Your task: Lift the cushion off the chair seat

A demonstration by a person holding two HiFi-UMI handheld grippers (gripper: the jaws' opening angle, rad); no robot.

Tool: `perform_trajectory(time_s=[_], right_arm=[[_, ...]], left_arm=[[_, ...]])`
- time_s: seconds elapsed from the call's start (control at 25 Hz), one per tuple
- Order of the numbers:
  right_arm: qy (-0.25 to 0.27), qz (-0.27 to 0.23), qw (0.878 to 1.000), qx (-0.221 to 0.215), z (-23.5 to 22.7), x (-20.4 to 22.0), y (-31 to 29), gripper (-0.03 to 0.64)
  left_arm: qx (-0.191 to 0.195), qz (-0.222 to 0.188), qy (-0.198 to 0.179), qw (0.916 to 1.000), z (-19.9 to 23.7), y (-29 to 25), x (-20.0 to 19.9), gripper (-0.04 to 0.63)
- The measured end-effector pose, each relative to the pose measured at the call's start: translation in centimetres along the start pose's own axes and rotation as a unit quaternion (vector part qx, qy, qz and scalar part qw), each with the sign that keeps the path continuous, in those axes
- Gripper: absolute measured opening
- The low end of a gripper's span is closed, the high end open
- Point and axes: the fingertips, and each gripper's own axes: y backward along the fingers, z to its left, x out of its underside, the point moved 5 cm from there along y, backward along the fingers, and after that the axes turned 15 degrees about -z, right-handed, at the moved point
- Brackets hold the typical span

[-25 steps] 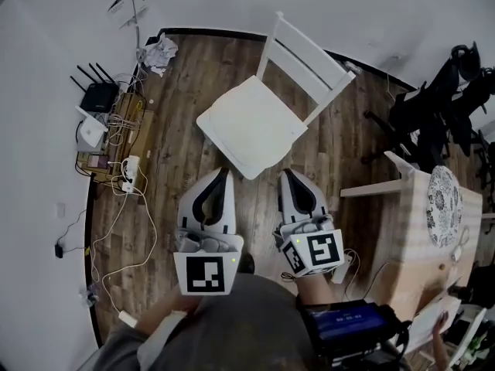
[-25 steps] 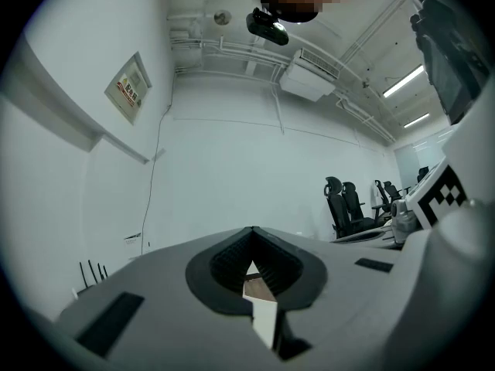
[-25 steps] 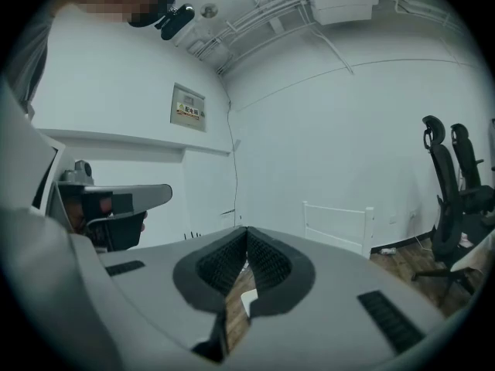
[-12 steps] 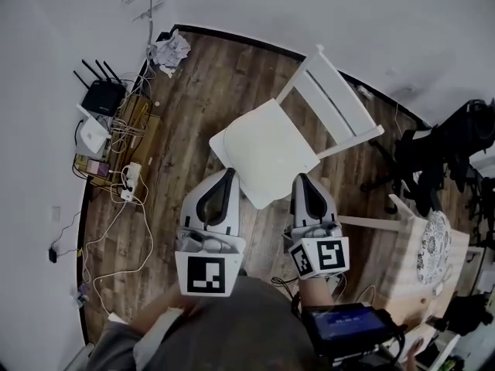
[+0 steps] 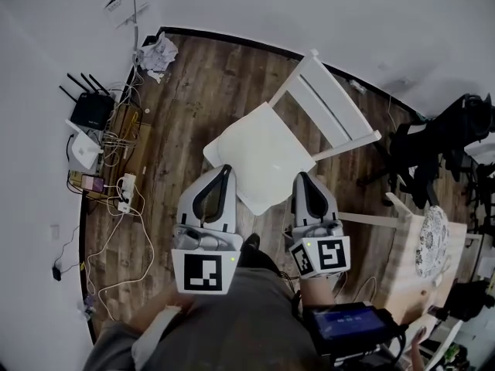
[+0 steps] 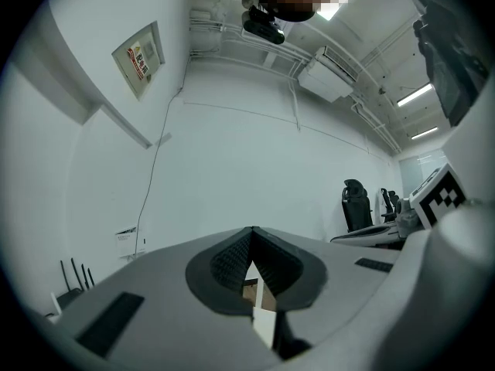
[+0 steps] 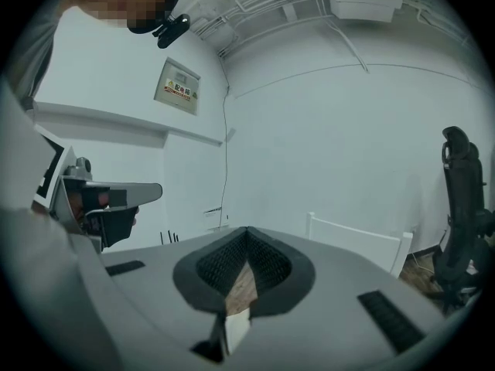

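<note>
wall sign (image 7: pixel 177 89) print too small to read, nothing else legible

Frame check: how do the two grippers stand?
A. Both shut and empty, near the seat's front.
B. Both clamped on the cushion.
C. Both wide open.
A: the left gripper and right gripper each show jaws together with nothing between, and the cushion lies flat on the chair.
</note>
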Motion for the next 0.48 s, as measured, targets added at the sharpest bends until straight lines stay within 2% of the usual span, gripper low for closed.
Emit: perform_trajectory(time_s=[0.48], right_arm=[[-0.021, 0.013, 0.999, 0.045, -3.5, 2.1, 1.0, 0.008]], left_arm=[[0.058, 0.032, 0.019, 0.9976, -3.5, -3.4, 2.3, 0.006]])
